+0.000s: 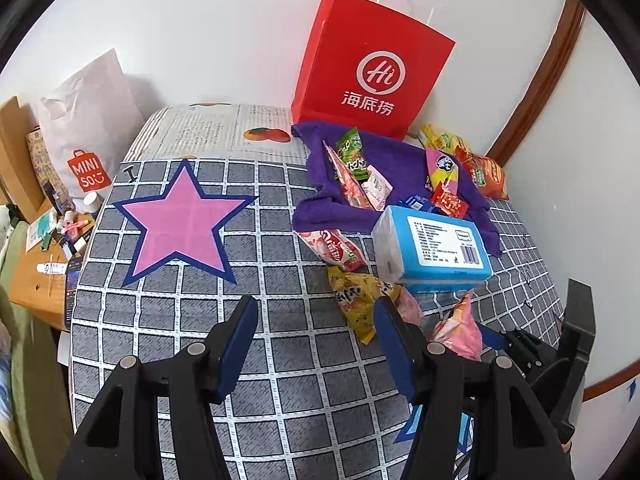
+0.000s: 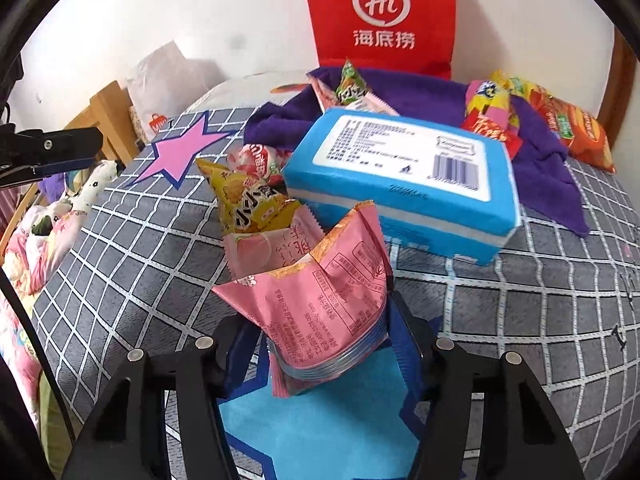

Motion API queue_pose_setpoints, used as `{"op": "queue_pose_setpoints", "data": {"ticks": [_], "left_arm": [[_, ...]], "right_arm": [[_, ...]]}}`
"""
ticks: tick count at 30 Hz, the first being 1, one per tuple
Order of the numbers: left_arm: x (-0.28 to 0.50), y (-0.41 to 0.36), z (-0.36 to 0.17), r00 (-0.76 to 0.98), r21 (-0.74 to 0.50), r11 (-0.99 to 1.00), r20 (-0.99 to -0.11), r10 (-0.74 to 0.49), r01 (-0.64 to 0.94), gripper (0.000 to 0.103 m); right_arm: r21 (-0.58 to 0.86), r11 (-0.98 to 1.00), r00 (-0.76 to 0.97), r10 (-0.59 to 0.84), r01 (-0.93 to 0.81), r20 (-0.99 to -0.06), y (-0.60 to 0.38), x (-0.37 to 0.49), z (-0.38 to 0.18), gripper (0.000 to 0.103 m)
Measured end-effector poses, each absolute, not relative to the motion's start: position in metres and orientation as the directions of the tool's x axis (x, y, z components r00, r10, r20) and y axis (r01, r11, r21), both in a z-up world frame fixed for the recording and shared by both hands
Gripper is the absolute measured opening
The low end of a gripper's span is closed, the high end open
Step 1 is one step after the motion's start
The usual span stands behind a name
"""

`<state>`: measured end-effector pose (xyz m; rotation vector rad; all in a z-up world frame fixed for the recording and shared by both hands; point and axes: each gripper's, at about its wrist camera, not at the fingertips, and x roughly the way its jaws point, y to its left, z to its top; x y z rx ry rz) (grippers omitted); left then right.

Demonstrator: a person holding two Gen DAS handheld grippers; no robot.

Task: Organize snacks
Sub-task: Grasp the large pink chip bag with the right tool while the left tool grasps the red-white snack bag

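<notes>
My right gripper [image 2: 320, 324] is shut on a pink snack packet [image 2: 320, 304] and holds it just above a blue star patch [image 2: 320, 420] on the grey checked cloth. The packet also shows in the left wrist view [image 1: 460, 330]. My left gripper [image 1: 316, 328] is open and empty over the cloth, left of a yellow snack packet [image 1: 356, 300]. More snacks lie on a purple towel [image 1: 400, 156], among them a green packet [image 1: 354, 152] and an orange packet [image 1: 486, 172]. A red and white packet [image 1: 336, 248] lies by the towel's edge.
A blue tissue pack [image 1: 434, 246] lies in front of the towel. A red paper bag [image 1: 372, 64] stands against the wall behind it. A pink star patch [image 1: 180, 220] is on the cloth at left. A cluttered wooden table [image 1: 36, 288] stands left of the bed.
</notes>
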<state>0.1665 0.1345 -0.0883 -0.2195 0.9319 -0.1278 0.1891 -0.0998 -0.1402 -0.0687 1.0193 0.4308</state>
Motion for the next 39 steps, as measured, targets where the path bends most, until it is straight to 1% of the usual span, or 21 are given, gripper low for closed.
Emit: {"op": "queue_pose_setpoints", "data": {"ticks": [11,17,24,30,39], "left_arm": [[0.181,0.115,-0.097,0.565,-0.265,0.964,-0.79,-0.238,0.036,0.058],[0.199,0.104,-0.103,0.561,-0.281,0.958,-0.785,-0.262,0.055,0.058],[0.234,0.097,-0.12,0.529,-0.281,0.959,-0.81,-0.254,0.03,0.058],[0.264,0.097,-0.142,0.489,-0.257,0.966,-0.844,-0.221,-0.007,0.058],[0.299,0.096,-0.177,0.421,-0.247,0.968,-0.883,-0.207,-0.043,0.058]], "right_arm": [[0.156,0.93,0.481,0.309,-0.333,-0.82,-0.124,0.188,-0.121,0.06],[0.133,0.943,0.506,0.278,-0.304,-0.817,-0.141,0.191,-0.114,0.06],[0.109,0.963,0.547,0.23,-0.245,-0.805,-0.167,0.201,-0.094,0.06],[0.106,0.976,0.581,0.199,-0.19,-0.789,-0.186,0.22,-0.078,0.06],[0.137,0.979,0.591,0.2,-0.15,-0.781,-0.202,0.245,-0.083,0.06]]}}
